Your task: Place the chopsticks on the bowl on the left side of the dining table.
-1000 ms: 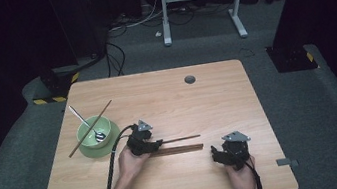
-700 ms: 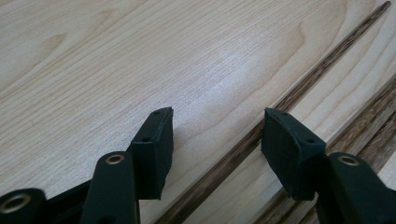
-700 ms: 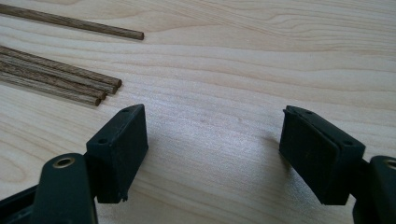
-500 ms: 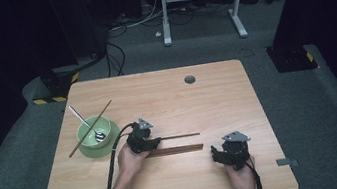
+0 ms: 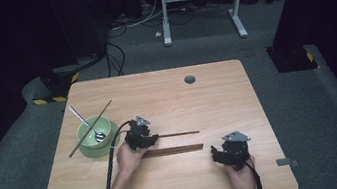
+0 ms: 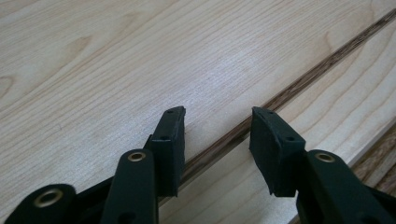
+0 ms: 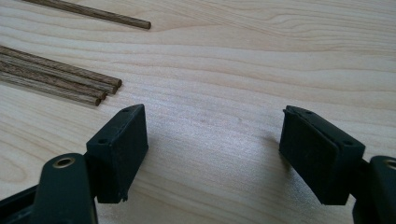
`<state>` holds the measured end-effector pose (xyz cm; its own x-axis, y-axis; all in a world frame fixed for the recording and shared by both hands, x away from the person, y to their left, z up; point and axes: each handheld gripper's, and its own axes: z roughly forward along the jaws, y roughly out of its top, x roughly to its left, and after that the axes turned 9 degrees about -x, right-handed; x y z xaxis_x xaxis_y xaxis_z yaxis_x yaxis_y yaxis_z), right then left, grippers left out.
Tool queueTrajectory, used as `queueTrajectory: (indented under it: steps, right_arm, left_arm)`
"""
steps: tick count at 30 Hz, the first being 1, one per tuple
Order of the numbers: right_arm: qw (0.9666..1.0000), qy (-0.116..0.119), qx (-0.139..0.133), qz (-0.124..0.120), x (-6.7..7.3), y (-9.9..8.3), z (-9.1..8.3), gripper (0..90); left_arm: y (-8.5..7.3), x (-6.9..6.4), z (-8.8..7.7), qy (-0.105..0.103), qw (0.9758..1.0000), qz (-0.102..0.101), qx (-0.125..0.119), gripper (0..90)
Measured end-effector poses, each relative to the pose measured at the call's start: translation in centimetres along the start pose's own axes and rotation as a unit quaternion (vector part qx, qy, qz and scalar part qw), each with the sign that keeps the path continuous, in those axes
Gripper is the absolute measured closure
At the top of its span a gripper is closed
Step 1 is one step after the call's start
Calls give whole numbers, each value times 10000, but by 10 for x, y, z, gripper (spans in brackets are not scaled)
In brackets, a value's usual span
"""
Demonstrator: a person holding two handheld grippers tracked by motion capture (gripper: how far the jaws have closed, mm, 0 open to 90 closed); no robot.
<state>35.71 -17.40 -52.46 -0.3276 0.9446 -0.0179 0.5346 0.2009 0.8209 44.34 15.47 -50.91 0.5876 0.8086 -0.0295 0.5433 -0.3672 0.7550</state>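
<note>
The high view is looking forward and down over the whole table (image 5: 216, 92) from afar. Each gripper view is skimming low and close along the tabletop, and both are sharing the single chopstick (image 6: 299, 88) with the high view.

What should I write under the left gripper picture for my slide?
Left gripper straddles a single wooden chopstick on the table, jaws closing, not yet pinching it.

The far half of the bench (image 5: 216, 87) lies open; the green bowl (image 5: 93, 137) blocks the left, chopsticks (image 5: 172, 150) cross the middle.
</note>
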Motion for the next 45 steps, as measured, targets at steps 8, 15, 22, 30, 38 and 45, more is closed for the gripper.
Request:
queueTrajectory:
  steps: [8,15,22,30,38,45]
  right_arm:
    - [10000,1,0,1,0,0,0,228]
    - [10000,0,-1,1,0,0,0,229]
    - [10000,7,-1,-3,0,0,0,228]
    - [10000,8,0,-4,0,0,0,229]
    - [10000,8,-1,-5,0,0,0,229]
    - [10000,9,0,-5,0,0,0,229]
  left_arm:
    - [3,2,2,106,9999,87,31,618]
    - [4,4,2,109,9999,45,51,649]
    - [5,5,3,104,9998,119,93,660]
    - [6,6,3,84,9998,136,136,672]
    - [5,9,1,115,9997,103,187,709]
    - [4,11,-1,116,9997,113,203,733]
